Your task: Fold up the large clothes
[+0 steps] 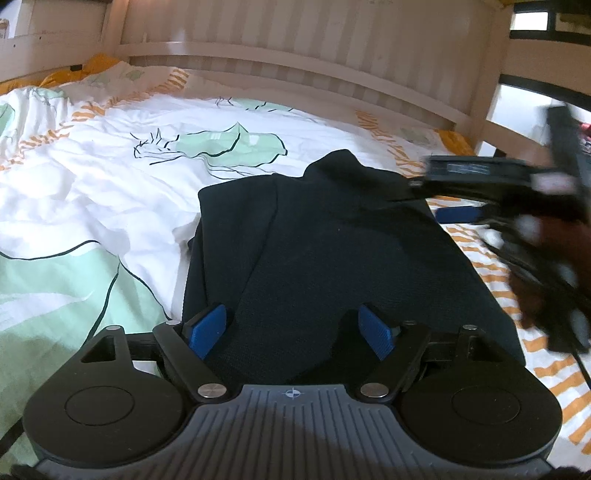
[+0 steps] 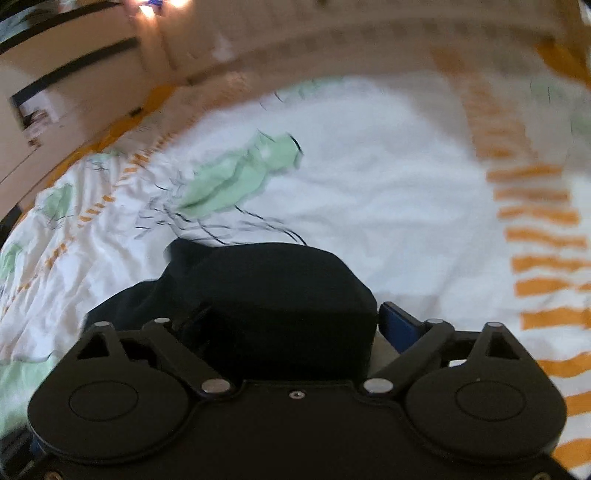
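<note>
A dark navy garment (image 1: 332, 251) lies partly folded on the bed. My left gripper (image 1: 293, 328) is open, its blue pads (image 1: 207, 328) spread over the garment's near edge, fabric between them but not pinched. My right gripper shows blurred at the right of the left wrist view (image 1: 443, 192), at the garment's far right corner. In the right wrist view the right gripper (image 2: 295, 317) has dark cloth (image 2: 273, 291) bunched between its wide-spread fingers; one blue pad (image 2: 400, 326) shows, the other is hidden by cloth.
The bed has a white duvet (image 1: 110, 177) with green shapes and orange stripes. A pale wooden slatted headboard (image 1: 295, 48) runs along the far side. A window frame (image 1: 535, 29) stands at the far right.
</note>
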Tool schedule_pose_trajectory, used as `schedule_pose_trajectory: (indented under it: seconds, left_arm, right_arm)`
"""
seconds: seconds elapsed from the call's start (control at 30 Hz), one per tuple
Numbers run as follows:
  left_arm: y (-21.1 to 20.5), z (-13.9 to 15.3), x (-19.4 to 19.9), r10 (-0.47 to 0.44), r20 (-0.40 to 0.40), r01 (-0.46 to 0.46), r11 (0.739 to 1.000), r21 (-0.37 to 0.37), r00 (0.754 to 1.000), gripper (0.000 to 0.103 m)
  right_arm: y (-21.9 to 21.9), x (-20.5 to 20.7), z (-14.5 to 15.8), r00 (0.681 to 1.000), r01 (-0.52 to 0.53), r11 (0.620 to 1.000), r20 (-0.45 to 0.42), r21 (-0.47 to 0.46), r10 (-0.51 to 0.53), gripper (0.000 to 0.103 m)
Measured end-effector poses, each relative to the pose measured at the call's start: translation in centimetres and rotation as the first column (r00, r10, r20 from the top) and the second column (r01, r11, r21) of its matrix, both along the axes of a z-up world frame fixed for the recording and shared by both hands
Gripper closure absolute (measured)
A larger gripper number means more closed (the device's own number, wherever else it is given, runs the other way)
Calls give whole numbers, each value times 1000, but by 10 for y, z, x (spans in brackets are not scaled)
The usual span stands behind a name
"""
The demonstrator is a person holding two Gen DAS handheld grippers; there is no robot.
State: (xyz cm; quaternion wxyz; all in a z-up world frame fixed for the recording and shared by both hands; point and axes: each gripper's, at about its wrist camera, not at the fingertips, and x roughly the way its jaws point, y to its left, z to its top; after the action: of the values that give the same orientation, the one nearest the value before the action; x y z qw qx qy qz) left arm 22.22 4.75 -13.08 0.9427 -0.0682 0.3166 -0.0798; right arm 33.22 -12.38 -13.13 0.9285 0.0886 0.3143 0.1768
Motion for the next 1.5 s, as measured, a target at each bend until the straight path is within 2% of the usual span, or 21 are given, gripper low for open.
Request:
schedule_pose_trajectory:
  seconds: [0.13,0.23,0.3,0.4,0.43,0.57,0.8,1.13,1.23,1.4,1.5]
  left_arm:
    - [4,4,1,3,-14,-4,1000,-30,1000,25]
    - [5,8,3,12,-21,-13,999,-30,1000,25]
    - [5,8,5,31,-30,-31,999,8,999,25]
    - [9,4,11,45,-62,-45,999,-3,997,25]
    - [10,4,12,49,-67,-50,999,-6,997,25]
    - [5,6,13,45,-72,-43,999,30,996,24]
    - [0,20,5,25,-76,-19,997,81,997,24]
    - [-10,62,-33,86,-39,-76,976,203,996,18]
    - [-18,75,-42,102,-31,-92,968,235,994,18]
    - [-28,90,-58,155,-38,-139,951,276,987,18]
    - [-32,93,-63,165,-45,-145,945,293,985,18]
  right_arm:
    - [-4,-53,13,995,-27,998,95,-56,32,10]
    - [0,-76,7,995,-43,993,84,-107,52,10]
    - [6,-85,-8,997,-37,990,56,-136,45,11]
    - [4,-81,-28,999,38,999,-3,-35,-38,10]
    - [4,-77,-32,998,55,998,-12,-13,-55,5]
    - [2,-75,-38,996,89,996,-19,22,-88,3]
    - [7,-91,-21,995,95,995,34,-37,-94,3]
    - [7,-151,22,989,92,996,121,-19,-89,1]
    - [6,-165,32,987,112,993,121,-32,-107,1]
    - [-4,-186,44,989,122,992,85,34,-125,1]
    - [-9,-197,48,986,152,988,70,29,-154,1]
